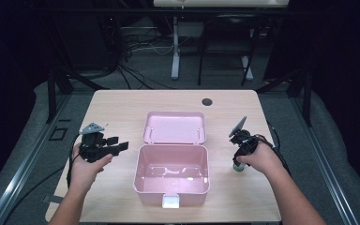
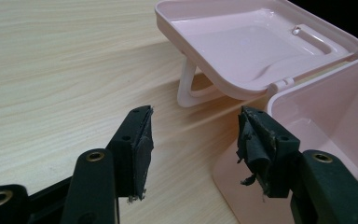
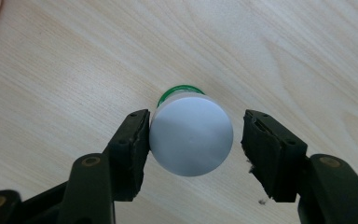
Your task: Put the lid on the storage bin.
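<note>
Right claw point(image 3: 192, 135) open around white-capped bottle point(image 3: 191, 136); the high view hides that cap.
Left claw point(image 2: 193, 140) open, empty, beside pink box point(image 2: 326, 116); right hand point(image 1: 258, 157) points down.

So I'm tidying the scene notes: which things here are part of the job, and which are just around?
In the job:
small bottle, between the open right hand-held gripper jaws
pink box, lid open

Just around:
left hand-held gripper, open, idle
table

Lab: black-curtained rig frame point(image 1: 51, 89), floor cables point(image 1: 136, 70).
</note>
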{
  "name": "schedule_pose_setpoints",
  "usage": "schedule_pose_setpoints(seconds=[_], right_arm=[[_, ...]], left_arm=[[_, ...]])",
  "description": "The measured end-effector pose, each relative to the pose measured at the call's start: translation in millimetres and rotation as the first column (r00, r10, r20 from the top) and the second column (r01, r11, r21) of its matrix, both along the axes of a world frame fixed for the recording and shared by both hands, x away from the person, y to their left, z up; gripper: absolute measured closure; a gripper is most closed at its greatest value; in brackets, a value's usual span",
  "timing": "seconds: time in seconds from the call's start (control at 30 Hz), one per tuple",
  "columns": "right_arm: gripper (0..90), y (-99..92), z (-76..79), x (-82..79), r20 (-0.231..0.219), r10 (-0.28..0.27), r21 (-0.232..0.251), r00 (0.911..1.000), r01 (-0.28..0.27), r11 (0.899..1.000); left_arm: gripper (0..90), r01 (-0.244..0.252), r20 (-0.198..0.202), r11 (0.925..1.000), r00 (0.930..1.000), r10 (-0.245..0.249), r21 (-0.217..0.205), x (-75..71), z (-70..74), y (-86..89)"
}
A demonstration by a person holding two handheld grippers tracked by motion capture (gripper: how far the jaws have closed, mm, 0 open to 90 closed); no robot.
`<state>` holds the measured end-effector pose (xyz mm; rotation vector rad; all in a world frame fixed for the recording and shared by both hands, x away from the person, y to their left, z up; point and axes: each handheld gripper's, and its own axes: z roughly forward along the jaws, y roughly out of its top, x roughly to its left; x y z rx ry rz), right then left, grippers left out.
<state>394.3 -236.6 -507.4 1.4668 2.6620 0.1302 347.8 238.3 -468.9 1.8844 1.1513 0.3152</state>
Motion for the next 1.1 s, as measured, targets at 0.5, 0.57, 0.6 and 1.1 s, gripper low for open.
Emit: schedule_pose_setpoints(seconds=[0.5,0.57,0.6,1.1], right_arm=[[49.8,-2.6,-6.9,2.3,-0.040,-0.023,0.027,0.9989,0.024,0.999],[49.9,-2.9,-6.8,2.3,-0.041,-0.027,0.028,0.9988,0.028,0.999],[49.9,-3.0,-8.4,1.9,-0.026,-0.029,0.042,0.9992,0.030,0.999],[50.2,-0.3,-1.6,1.1,-0.021,-0.013,0.012,0.9997,0.013,1.000]], left_arm=[[45.6,-0.021,0.013,0.9997,0.9997,0.021,-0.012,-0.4,0.1,1.9],[45.6,-0.020,0.014,0.9997,0.9997,0.020,-0.016,-0.2,-0.2,2.1],[45.6,-0.020,0.013,0.9997,0.9997,0.020,-0.016,-0.2,-0.4,2.0],[45.5,-0.016,0.009,0.9998,0.9998,0.016,-0.014,-0.2,-0.5,1.9]])
